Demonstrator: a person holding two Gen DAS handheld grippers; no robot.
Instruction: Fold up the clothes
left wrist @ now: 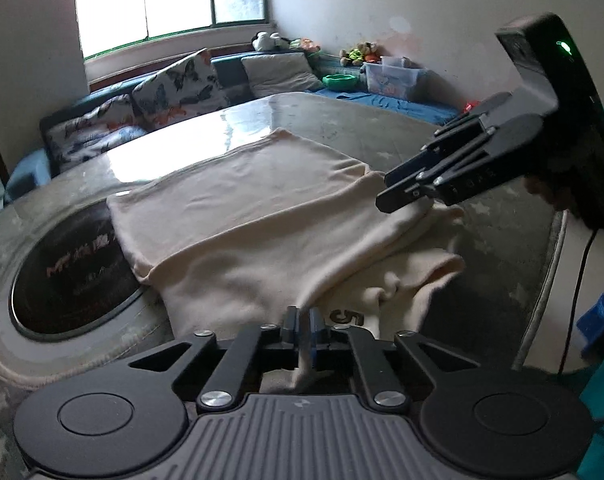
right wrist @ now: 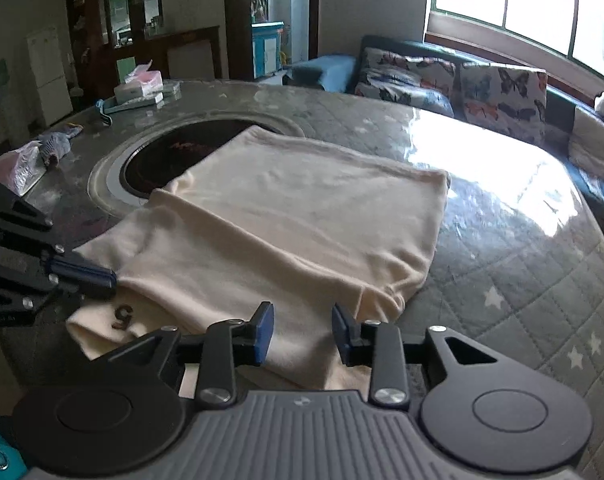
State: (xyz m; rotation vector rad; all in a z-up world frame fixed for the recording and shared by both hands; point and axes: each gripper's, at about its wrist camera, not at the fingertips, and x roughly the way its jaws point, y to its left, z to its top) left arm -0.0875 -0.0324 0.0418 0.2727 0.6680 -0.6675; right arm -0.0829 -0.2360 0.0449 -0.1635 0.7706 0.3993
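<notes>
The cream top (right wrist: pixel 285 216) lies on the table (right wrist: pixel 522 264), its far part already folded flat, while my left gripper (left wrist: pixel 304 322) pinches the near hem and my right gripper (right wrist: pixel 302 330) stands spread over it, so the last fold remains.

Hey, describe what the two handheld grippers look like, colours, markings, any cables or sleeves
Both the left gripper and the right gripper have black linkage arms with silver screws, blue pads on the fingertips, and a grey ribbed body with black round discs. The right one's housing shows a green light and trails a black cable. A teal sleeve shows nearby.
</notes>
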